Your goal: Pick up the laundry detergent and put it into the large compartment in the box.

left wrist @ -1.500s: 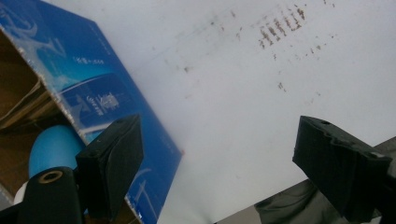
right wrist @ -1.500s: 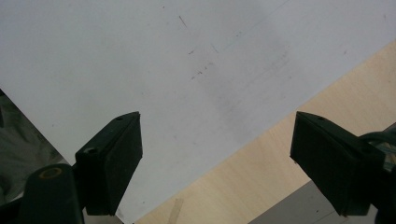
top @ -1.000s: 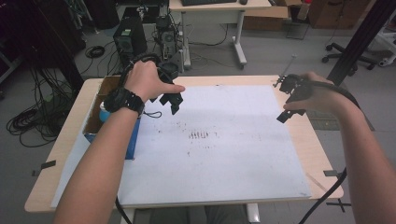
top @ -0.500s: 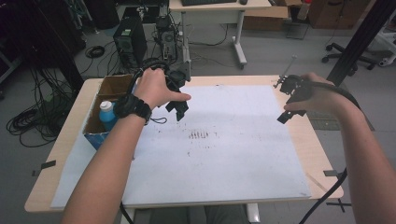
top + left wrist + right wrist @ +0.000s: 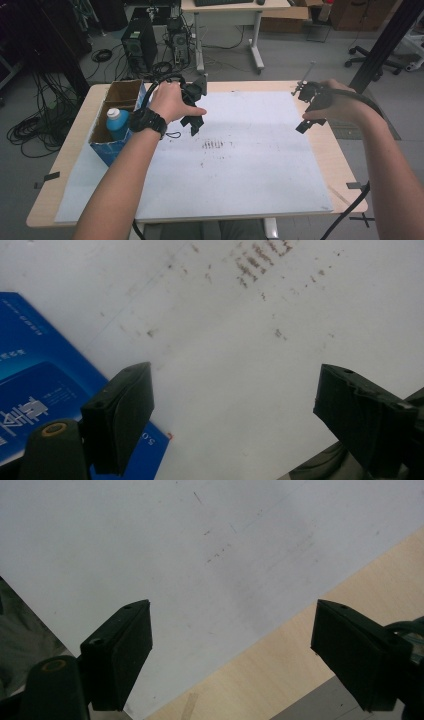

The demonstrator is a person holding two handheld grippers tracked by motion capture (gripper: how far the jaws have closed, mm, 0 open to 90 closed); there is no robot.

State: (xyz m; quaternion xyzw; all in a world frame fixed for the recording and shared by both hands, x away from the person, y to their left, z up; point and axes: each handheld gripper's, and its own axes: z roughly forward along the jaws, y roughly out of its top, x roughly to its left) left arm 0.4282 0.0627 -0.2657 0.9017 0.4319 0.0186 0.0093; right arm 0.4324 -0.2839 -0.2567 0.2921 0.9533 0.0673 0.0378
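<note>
My left gripper (image 5: 192,122) hovers over the white sheet (image 5: 240,165) just right of the blue cardboard box (image 5: 112,147); its jaws stand wide apart with nothing between them (image 5: 235,415). In the left gripper view the box's blue printed side (image 5: 45,385) lies at the lower left. A blue bottle with a white cap (image 5: 117,122) stands inside the box. Held above the sheet's right edge, my right gripper (image 5: 306,125) is open and empty (image 5: 232,650), with bare sheet and table wood beneath it.
The wooden table (image 5: 345,165) carries the white sheet, which has dark smudges (image 5: 215,145) near its middle. Behind the table are a computer tower (image 5: 137,42), tangled cables (image 5: 30,130) on the floor and a white desk (image 5: 250,10).
My left hand and gripper have moved right and down, away from over the box and onto the sheet, uncovering the blue bottle. The right gripper has stayed in place.
</note>
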